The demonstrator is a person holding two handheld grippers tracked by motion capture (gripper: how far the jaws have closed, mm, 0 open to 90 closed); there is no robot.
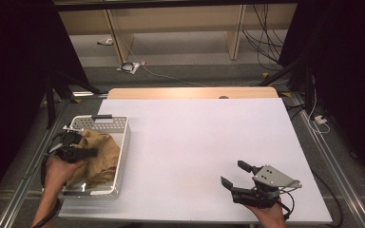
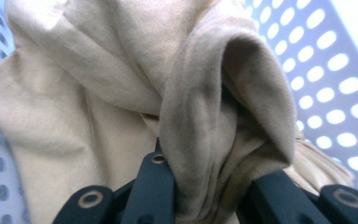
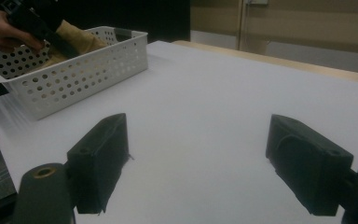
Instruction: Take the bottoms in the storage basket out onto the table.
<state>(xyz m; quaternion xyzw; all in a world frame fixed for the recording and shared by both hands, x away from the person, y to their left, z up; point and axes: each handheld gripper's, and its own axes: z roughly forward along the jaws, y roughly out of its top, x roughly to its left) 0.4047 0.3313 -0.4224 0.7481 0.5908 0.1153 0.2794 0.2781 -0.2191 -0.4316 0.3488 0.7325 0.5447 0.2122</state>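
A tan cloth [image 1: 100, 154] lies bunched in a white perforated basket [image 1: 122, 156] at the table's left edge. My left gripper [image 1: 88, 153] reaches into the basket from the left, shut on a fold of that cloth [image 2: 214, 135], which is pinched between the two black jaws in the left gripper view. My right gripper [image 1: 233, 175] rests near the table's front right, jaws wide apart with nothing between them; in the right gripper view its fingers [image 3: 100, 158] frame bare white tabletop. From there the basket [image 3: 74, 77] and cloth [image 3: 77, 37] show far left.
The white table top [image 1: 195, 142] stretches between the basket and my right gripper. A wooden strip [image 1: 190, 92] borders its far edge. Cables and shelving legs stand on the floor beyond. Metal rails run along both sides of the table.
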